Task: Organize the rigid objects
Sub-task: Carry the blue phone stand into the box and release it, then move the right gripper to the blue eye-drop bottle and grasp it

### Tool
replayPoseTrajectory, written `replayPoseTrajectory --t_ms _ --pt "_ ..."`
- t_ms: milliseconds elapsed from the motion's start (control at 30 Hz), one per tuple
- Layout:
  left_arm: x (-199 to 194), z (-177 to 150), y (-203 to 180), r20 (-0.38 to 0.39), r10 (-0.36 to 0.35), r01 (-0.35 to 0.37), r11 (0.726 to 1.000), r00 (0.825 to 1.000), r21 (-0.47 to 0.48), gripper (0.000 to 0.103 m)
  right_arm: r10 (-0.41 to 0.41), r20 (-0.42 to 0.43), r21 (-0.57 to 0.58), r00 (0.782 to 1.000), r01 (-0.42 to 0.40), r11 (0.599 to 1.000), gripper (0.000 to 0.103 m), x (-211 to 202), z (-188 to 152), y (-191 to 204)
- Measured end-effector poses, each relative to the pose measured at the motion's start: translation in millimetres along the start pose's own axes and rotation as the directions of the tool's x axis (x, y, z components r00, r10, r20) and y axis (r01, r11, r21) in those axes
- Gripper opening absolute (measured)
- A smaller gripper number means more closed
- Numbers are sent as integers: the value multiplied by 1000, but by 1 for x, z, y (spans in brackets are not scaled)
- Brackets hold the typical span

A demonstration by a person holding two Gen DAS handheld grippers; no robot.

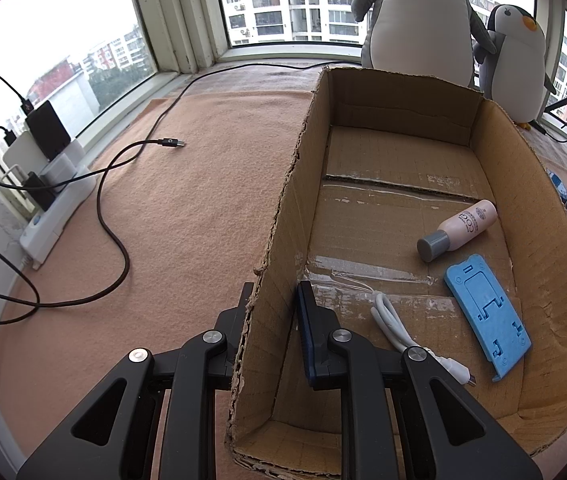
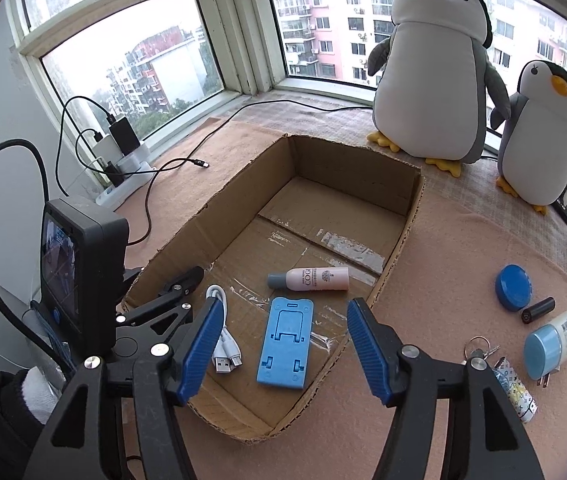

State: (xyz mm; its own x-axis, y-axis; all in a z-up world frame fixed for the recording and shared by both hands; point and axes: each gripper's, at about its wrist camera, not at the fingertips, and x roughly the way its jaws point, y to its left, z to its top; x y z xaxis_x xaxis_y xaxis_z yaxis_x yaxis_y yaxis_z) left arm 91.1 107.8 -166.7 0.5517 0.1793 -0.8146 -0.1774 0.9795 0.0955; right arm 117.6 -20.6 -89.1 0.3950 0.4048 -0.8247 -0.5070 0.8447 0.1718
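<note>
At left, your left gripper (image 1: 273,300) is clamped on the left wall of the cardboard box (image 2: 399,240). Inside the box lie a white USB cable (image 2: 225,344), a blue phone stand (image 2: 285,344) and a pink bottle (image 2: 311,279). Your right gripper (image 2: 283,348) hovers open and empty above the stand; a blue lid (image 2: 513,287) rests on the felt outside the box.

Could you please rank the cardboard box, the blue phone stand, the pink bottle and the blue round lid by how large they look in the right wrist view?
1. cardboard box
2. blue phone stand
3. pink bottle
4. blue round lid
</note>
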Motion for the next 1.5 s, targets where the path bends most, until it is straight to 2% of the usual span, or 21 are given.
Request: replayPoseTrajectory --t_ms 267,533,733,1067,1267,1500 --pt "0 0 0 0 0 0 1000 1000 0 17 20 21 9 1000 -21 1000 60 -17 -12 -21" --pt "0 0 0 1 3 -3 1000 1000 1 17 9 -7 68 1000 -8 998 60 -37 -47 -81" --pt "0 0 0 1 4 -4 1000 1000 1 17 6 -23 101 1000 -4 995 60 -42 -60 -115" --pt "0 0 0 1 3 -3 1000 1000 1 17 -55 -84 54 995 60 997 60 -18 -60 -140" --pt "0 0 0 2 4 -4 1000 1000 1 17 -64 -104 46 993 69 997 58 -1 -57 -147" --pt "0 0 0 2 3 -3 1000 1000 1 17 -53 -134 42 990 59 997 45 11 -58 -149"
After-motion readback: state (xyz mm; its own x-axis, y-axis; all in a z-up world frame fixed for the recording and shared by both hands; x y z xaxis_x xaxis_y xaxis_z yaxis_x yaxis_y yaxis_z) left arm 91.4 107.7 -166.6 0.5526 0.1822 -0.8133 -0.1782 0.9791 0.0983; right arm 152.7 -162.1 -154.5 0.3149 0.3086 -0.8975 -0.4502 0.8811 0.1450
